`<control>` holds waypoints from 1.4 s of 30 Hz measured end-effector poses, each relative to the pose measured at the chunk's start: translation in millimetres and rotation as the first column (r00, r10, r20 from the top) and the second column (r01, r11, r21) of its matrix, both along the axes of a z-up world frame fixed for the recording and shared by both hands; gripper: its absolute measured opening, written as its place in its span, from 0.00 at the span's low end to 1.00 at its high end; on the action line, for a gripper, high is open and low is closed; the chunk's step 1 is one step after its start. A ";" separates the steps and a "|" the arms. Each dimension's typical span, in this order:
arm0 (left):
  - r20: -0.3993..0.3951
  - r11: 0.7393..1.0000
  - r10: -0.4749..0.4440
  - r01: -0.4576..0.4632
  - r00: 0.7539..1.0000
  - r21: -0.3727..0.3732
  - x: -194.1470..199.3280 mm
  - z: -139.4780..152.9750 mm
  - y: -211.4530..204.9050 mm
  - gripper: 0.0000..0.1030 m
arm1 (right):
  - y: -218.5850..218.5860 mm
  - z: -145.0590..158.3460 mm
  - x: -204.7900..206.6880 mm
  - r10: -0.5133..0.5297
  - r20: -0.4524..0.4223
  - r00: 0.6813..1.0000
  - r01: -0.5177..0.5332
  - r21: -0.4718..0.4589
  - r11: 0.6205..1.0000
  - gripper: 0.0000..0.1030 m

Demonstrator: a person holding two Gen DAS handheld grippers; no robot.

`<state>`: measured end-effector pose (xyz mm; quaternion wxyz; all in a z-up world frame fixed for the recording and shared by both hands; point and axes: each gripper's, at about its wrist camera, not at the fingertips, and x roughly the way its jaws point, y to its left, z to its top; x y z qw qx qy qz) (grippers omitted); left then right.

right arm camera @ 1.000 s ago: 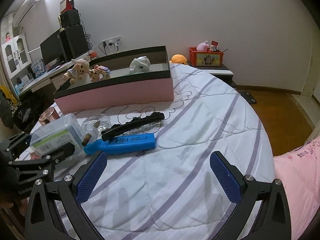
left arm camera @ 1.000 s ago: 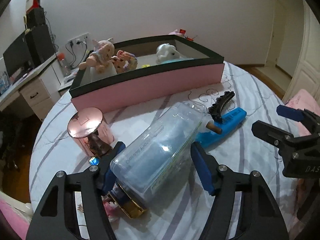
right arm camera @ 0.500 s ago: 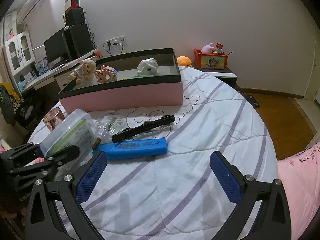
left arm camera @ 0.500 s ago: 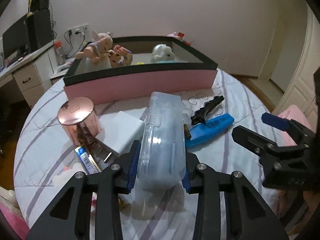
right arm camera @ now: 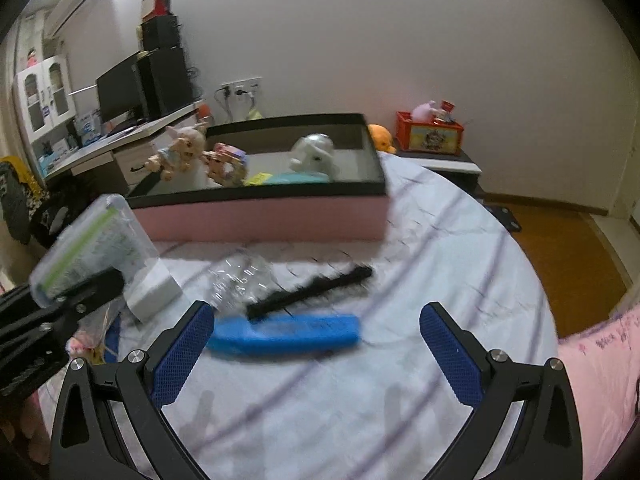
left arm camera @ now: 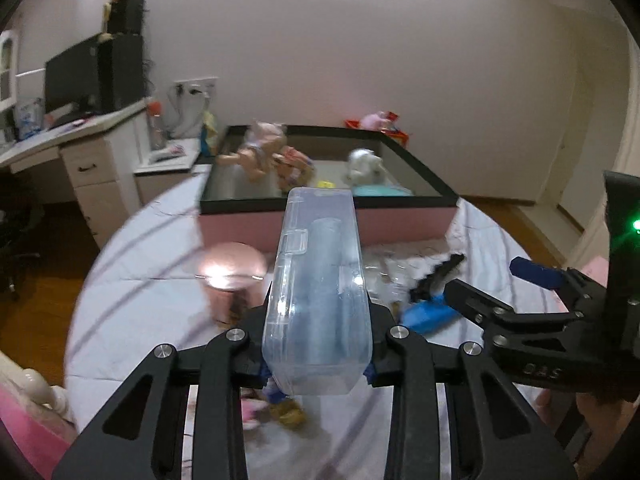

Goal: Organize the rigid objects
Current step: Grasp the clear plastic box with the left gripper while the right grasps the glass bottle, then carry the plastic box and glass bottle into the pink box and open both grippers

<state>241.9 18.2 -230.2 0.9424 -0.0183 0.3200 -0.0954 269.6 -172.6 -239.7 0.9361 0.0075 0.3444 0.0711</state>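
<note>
Fingers of the left gripper (left arm camera: 318,364) clamp a clear plastic case (left arm camera: 318,292), while the right gripper (right arm camera: 316,356) gapes wide, holding nothing.

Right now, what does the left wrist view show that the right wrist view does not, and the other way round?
Only the left wrist view shows the copper jar and the clip on the clear case. Only the right wrist view shows the white block, the case's green label and the red crate. Both show the pink box, the blue bar, the black comb, the left gripper shut on the case, and the right gripper open.
</note>
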 end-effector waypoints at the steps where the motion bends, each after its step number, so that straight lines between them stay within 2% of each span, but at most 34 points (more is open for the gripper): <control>1: -0.001 1.000 0.007 -0.007 1.000 0.004 0.3 0.0 2.7 0.31 | 5.0 0.8 4.7 0.011 0.001 1.000 -0.011 -0.005 1.000 1.00; 8: 0.001 0.999 0.029 -0.029 1.000 0.034 4.1 -2.8 10.5 0.32 | 49.8 -12.9 44.7 0.108 -0.065 0.992 -0.112 -0.057 0.992 0.99; 10: -0.001 0.999 0.021 -0.021 1.000 0.033 6.7 -3.8 10.2 0.32 | 54.7 -19.8 52.3 0.122 -0.089 0.989 -0.127 -0.051 0.991 0.90; 12: -0.005 1.000 0.015 -0.015 1.000 0.013 7.9 -3.8 11.5 0.32 | 56.9 -28.5 58.6 0.129 -0.129 0.983 -0.137 -0.056 0.989 0.63; 14: -0.005 1.000 0.009 -0.009 1.000 0.018 9.5 -4.3 10.1 0.32 | 53.8 -34.5 63.0 0.120 -0.152 0.981 -0.129 -0.050 0.990 0.56; 19: -0.023 1.000 0.000 0.001 1.000 0.028 15.4 -9.6 2.8 0.32 | 51.1 -38.8 69.5 0.140 -0.173 0.975 -0.149 -0.037 0.988 0.55; 20: -0.027 1.000 -0.003 0.004 1.000 0.029 16.1 -10.7 2.1 0.32 | 50.9 -39.2 70.2 0.145 -0.175 0.974 -0.154 -0.037 0.987 0.53; 23: -0.036 1.000 -0.011 0.012 0.999 0.013 16.1 -11.7 2.0 0.32 | 46.1 -36.2 65.8 0.153 -0.158 0.976 -0.156 -0.006 0.988 0.53; 25: -0.032 1.000 -0.012 0.012 0.999 -0.001 15.6 -9.1 2.2 0.32 | 41.5 -32.0 59.5 0.152 -0.131 0.980 -0.152 0.009 0.988 0.53; 31: 0.013 1.000 0.012 -0.012 1.000 0.026 7.0 5.9 -3.8 0.32 | 32.0 -4.0 29.3 0.133 -0.022 0.991 -0.132 0.038 0.990 0.53; 42: 0.120 0.998 0.023 -0.029 0.993 0.053 -20.8 41.5 -21.3 0.32 | 21.0 50.5 -18.6 0.096 0.131 0.987 -0.101 0.034 0.994 0.53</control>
